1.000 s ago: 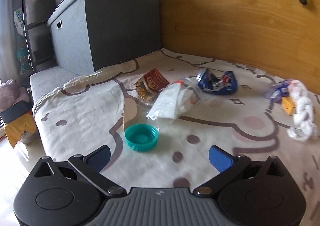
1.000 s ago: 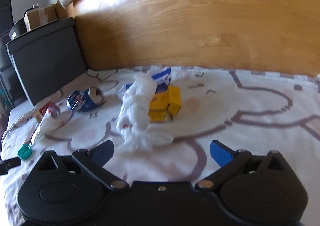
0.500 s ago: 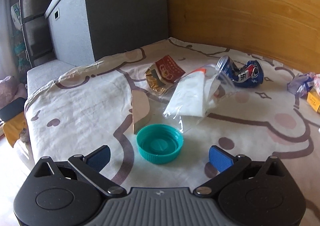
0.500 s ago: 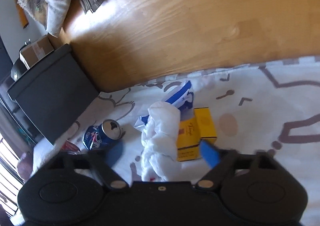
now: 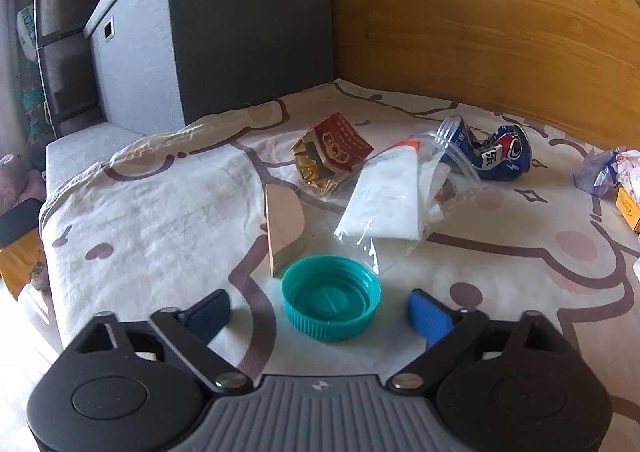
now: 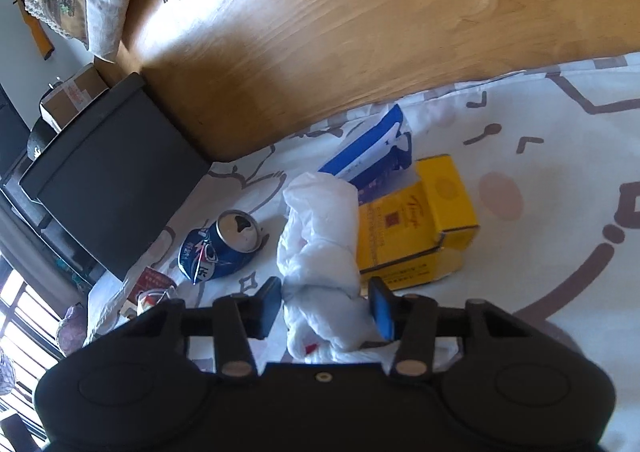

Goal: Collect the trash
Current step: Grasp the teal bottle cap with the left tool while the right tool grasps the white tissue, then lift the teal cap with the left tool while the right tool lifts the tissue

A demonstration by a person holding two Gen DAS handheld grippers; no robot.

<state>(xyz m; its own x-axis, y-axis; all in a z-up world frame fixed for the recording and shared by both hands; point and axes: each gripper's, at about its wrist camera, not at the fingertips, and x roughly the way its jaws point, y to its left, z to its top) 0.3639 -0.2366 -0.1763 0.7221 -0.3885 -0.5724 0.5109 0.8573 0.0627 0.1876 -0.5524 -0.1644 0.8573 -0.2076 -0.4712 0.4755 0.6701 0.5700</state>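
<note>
On the cartoon-print sheet point(image 5: 160, 220) a teal bottle cap point(image 5: 331, 298) lies open side up. My left gripper point(image 5: 320, 314) straddles it, jaws closing, with gaps left between both pads and the cap. Beyond it lie a cardboard scrap point(image 5: 284, 224), a clear zip bag with white paper point(image 5: 396, 196), a red-and-gold wrapper point(image 5: 332, 152) and a crushed blue can point(image 5: 488, 152). In the right wrist view a crumpled white plastic bag point(image 6: 320, 236) fills the gap of my right gripper point(image 6: 326, 306). Its jaws are closing and the bag is not visibly squeezed. A yellow box point(image 6: 416, 228) and a blue-white packet point(image 6: 372, 156) lie just behind.
A grey storage box point(image 5: 200, 32) stands at the bed's far left corner. The wooden headboard point(image 5: 480, 32) runs along the back. The sheet's left edge drops off toward the floor. The crushed can point(image 6: 218, 248) lies left of the white bag.
My left gripper moved forward until the teal cap came between its fingers, which narrowed slightly. My right gripper rolled and advanced onto the white bag, its jaws narrowing around it.
</note>
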